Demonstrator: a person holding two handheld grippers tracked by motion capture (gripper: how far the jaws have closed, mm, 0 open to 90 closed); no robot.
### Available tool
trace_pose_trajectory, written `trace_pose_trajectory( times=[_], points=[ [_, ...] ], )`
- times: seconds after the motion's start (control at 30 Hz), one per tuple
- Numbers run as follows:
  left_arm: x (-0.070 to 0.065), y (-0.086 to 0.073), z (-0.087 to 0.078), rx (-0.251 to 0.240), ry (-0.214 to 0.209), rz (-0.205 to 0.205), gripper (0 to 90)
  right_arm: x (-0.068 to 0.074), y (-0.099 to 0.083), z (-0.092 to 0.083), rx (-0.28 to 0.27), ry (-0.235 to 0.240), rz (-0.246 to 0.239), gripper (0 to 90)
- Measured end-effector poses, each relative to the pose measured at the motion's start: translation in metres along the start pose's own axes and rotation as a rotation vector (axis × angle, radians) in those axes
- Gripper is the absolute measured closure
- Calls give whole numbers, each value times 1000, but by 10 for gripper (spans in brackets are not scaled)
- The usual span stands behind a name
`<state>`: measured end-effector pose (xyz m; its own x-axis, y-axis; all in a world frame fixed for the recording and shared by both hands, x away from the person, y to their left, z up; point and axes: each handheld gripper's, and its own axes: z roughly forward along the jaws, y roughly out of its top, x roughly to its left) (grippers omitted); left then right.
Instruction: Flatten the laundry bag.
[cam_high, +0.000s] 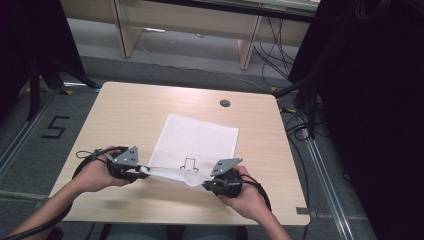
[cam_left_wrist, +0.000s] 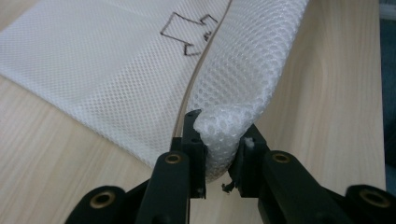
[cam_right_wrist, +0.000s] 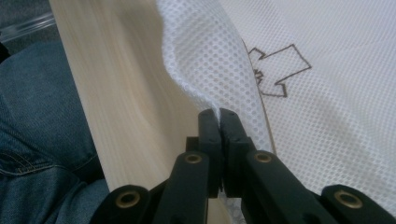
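On the near half of the wooden table (cam_high: 125, 107), a white mesh cloth (cam_high: 200, 137) is lying flat, with its near edge being lifted off the surface by both grippers. A small outlined mark (cam_high: 189, 165) drawn on the fabric is sitting close to that raised edge, roughly midway between the two grip points.

At the cloth's near left corner, the left gripper (cam_left_wrist: 219, 154) is clamping a bunched fold of mesh; the left gripper view shows the fabric puffing out between the jaws, which are pressing on it from both sides. At the near right corner, the right gripper (cam_right_wrist: 219, 126) is pinching the mesh tightly, its jaws standing almost flush together with only a thin layer of fabric between them.

Both hands are gripping opposite ends of the same edge so that the edge is staying level and taut; this arrangement suggests preparation for carrying the edge over the far part of the cloth in a fold. The far half is resting on the table, acting as the anchor. A round grommet (cam_high: 225, 103) is sitting beyond the cloth, well apart from it.
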<state>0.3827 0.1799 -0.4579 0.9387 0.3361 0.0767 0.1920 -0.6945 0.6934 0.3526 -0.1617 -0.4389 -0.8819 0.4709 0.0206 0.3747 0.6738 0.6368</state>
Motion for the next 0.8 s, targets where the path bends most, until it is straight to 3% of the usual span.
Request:
trace_pose_trajectory(
  times=[0.03,0.07,0.1,0.13,0.2,0.27,0.3,0.33,0.37,0.4,0.5,0.6,0.63,0.67,0.7,0.8],
  points=[
    [-1,-1,-1,28,1,21,778,1,0,2,0,2,6,898],
    [-4,-3,-1,31,7,12,779,1,1,4,17,10,-4,898],
    [-4,-5,-3,62,2,38,780,2,1,8,16,9,2,897],
    [-6,-6,-5,95,9,64,780,1,2,14,26,20,-25,897],
    [-8,-7,-5,96,13,62,780,1,2,16,26,20,-28,896],
    [-9,-9,-5,108,18,68,779,1,3,20,47,24,-1,896],
    [-12,-11,-4,90,17,35,779,1,3,21,53,22,5,895],
    [-12,-12,-4,92,17,32,778,0,4,24,50,22,8,895],
    [-10,-13,-4,116,6,55,777,-1,4,25,60,21,4,895],
    [-10,-15,-4,117,7,51,776,-2,5,27,62,20,-17,894],
    [-10,-17,-3,128,1,38,771,1,5,30,68,14,3,893],
    [-11,-20,0,128,-10,27,763,1,3,33,87,25,-25,891],
    [-11,-20,0,128,-10,27,760,1,3,33,87,25,-25,891],
    [-12,-21,0,127,-15,27,760,3,2,35,91,35,7,889],
    [-13,-22,1,115,-22,9,751,4,0,37,101,31,-18,889],
    [-14,-25,4,122,-28,-4,745,7,-2,38,114,45,-11,888]
  ],
)
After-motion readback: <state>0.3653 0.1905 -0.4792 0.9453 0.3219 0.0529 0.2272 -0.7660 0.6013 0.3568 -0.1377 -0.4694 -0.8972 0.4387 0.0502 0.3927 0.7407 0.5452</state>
